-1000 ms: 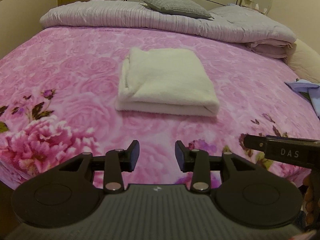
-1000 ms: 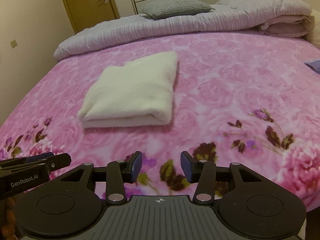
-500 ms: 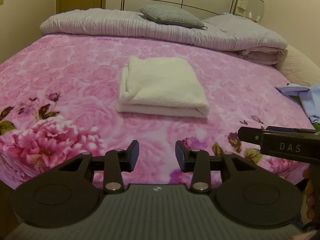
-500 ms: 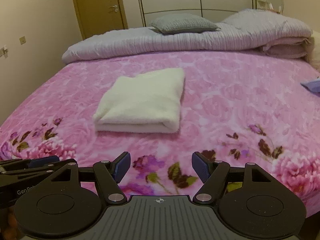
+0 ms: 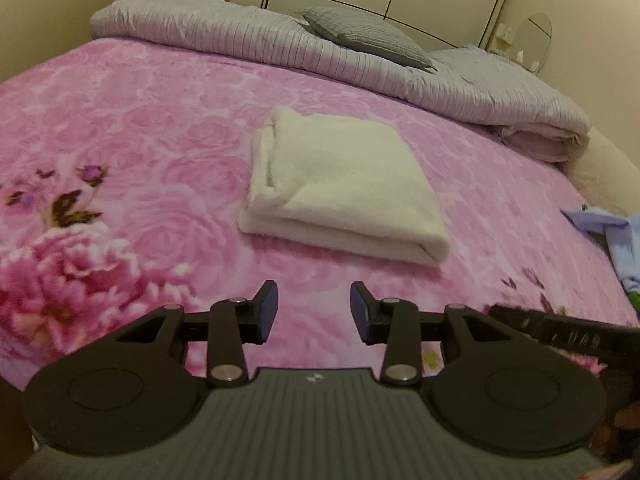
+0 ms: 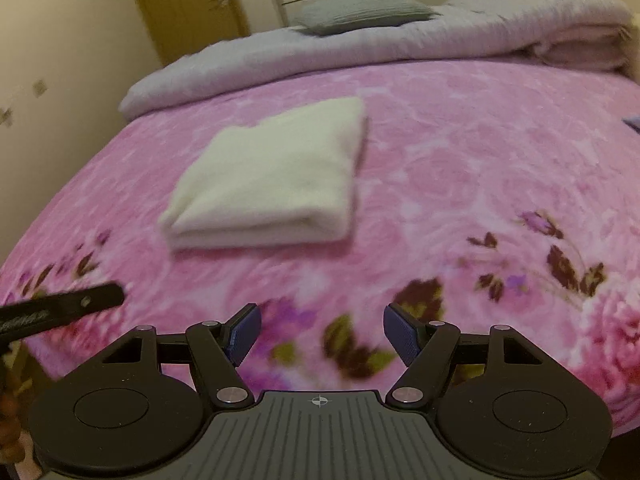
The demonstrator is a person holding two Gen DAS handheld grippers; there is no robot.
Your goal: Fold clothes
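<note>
A folded cream-white garment (image 5: 340, 184) (image 6: 276, 176) lies flat in the middle of the pink flowered bed cover (image 5: 140, 120) (image 6: 480, 140). My left gripper (image 5: 314, 308) hovers over the cover just short of the garment's near edge; its jaws are closing a little, with nothing between them. My right gripper (image 6: 322, 334) stands open and wider, empty, above the flower print to the near right of the garment. Each gripper's side shows in the other's view: the right gripper (image 5: 560, 332) and the left gripper (image 6: 60, 308).
A rolled lilac-grey quilt (image 5: 280, 40) (image 6: 400, 40) and a grey pillow (image 5: 368, 36) (image 6: 360, 12) lie along the bed's far end. A pale blue garment (image 5: 612, 232) (image 6: 634, 122) lies at the right edge. A wall and a door stand to the left.
The right gripper's jaws have spread wider. Both grippers drew back, then came forward and lower towards the bed. The folded garment has not moved.
</note>
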